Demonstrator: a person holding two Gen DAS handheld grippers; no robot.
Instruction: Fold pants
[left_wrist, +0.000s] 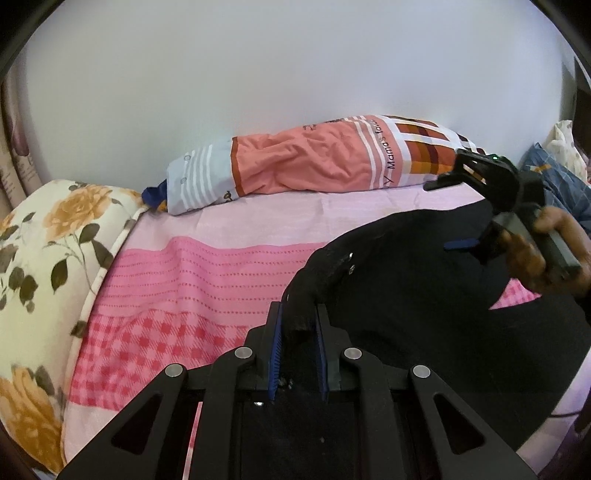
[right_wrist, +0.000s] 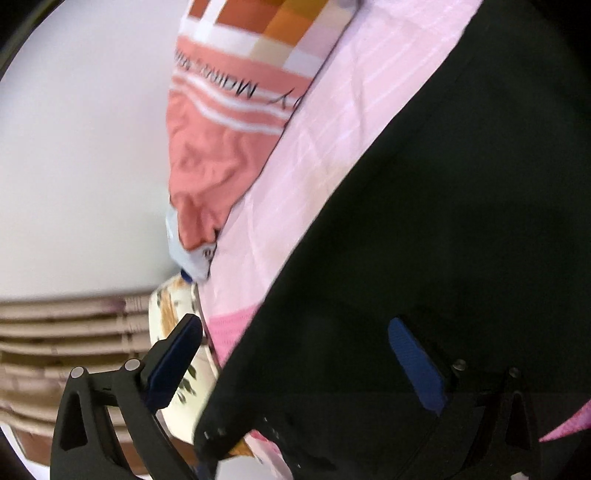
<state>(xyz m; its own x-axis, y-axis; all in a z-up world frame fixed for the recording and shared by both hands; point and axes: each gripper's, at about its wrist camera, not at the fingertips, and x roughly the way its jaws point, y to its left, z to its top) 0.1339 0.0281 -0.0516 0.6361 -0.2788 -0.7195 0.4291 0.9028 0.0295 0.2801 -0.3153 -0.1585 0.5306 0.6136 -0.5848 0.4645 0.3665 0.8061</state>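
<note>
Black pants (left_wrist: 424, 280) lie on the pink bedsheet (left_wrist: 207, 280). My left gripper (left_wrist: 298, 314) is shut on the waistband end of the pants, lifted a little off the bed. My right gripper (left_wrist: 463, 212) shows at the right of the left wrist view, held in a hand above the pants. In the right wrist view my right gripper (right_wrist: 295, 343) is open, tilted, with the black pants (right_wrist: 424, 240) between and beyond its blue pads (right_wrist: 415, 363); it holds nothing.
A long peach and striped pillow (left_wrist: 314, 162) lies against the white wall at the back. A floral pillow (left_wrist: 48, 280) sits at the left edge of the bed. Blue checked cloth (left_wrist: 561, 188) lies at the far right.
</note>
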